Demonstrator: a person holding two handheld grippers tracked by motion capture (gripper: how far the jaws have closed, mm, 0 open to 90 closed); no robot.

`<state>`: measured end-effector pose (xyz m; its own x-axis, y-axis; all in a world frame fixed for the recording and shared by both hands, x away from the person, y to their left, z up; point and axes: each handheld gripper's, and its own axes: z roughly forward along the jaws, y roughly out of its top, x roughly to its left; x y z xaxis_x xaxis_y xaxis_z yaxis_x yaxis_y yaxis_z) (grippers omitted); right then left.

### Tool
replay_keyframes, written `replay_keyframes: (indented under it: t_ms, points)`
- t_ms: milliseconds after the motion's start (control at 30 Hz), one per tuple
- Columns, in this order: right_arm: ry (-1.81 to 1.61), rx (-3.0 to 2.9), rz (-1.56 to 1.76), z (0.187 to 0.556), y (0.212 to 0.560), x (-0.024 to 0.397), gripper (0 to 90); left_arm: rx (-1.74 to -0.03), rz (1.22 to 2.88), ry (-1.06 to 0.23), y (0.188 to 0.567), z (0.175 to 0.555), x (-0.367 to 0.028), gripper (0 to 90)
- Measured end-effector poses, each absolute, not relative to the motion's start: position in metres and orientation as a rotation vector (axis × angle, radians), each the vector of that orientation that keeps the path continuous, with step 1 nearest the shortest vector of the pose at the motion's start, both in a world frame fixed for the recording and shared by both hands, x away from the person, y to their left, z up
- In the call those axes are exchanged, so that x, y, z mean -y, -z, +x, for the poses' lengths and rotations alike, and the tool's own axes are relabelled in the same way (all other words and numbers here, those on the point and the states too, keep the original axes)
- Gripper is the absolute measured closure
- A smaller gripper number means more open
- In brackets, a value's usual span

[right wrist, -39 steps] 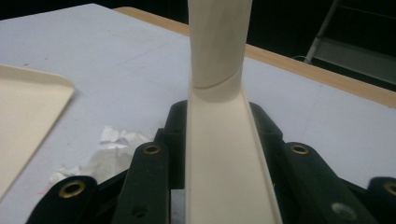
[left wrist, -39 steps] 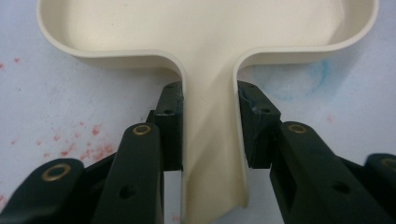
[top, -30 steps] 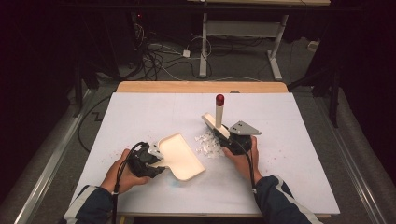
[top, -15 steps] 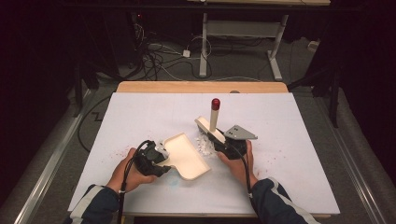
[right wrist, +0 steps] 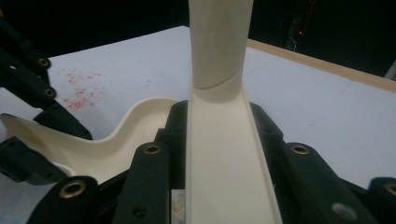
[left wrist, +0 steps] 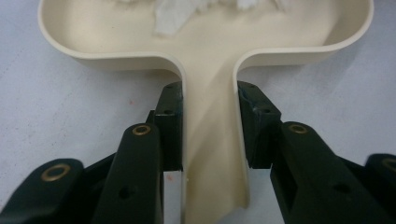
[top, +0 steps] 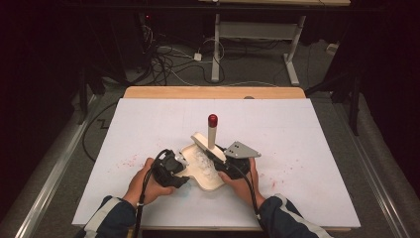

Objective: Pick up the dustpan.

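Observation:
A cream dustpan (top: 205,174) lies flat on the white table, its handle pointing left. My left gripper (top: 181,167) is shut on that handle; in the left gripper view the black pads (left wrist: 172,126) press both sides of the handle (left wrist: 212,140). White paper scraps (left wrist: 173,16) lie inside the pan (left wrist: 116,59). My right gripper (top: 219,154) is shut on a cream brush (top: 211,136) with a red knob (top: 212,120) on top. The brush head rests at the pan's far edge. In the right gripper view the brush handle (right wrist: 219,116) rises between the jaws, with the dustpan (right wrist: 116,135) to its left.
The white sheet (top: 307,129) covers the table, with a wooden strip (top: 213,92) along the far edge. Red specks (top: 128,160) dot the sheet left of my hands and also to their right. Cables and desk legs (top: 216,44) stand on the dark floor beyond.
Both hands have come together: the dustpan slid right, the brush swept left. The paper scraps that lay on the table between them are now in the pan.

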<state>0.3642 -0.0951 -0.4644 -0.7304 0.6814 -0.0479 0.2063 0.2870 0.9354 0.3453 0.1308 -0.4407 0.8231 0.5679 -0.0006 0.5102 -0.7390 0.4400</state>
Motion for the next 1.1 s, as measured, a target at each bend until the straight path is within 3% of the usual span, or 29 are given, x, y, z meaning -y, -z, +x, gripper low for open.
replay_keyframes:
  t_ms: [300, 700, 1100]
  points:
    - [-1.494, -2.111, 0.758, 0.357, 0.45, 0.095, 67.5, -0.802, 2.579, -0.196, 0.443, 0.345, -0.131, 63.7]
    - [-1.549, -2.024, 0.834, 0.361, 0.422, 0.13, 67.5, -0.81, 2.572, -0.195, 0.444, 0.344, -0.136, 63.7]
    - [-1.463, -2.062, 0.929, 0.368, 0.431, 0.161, 67.5, -0.804, 2.584, -0.195, 0.445, 0.342, -0.137, 63.7]
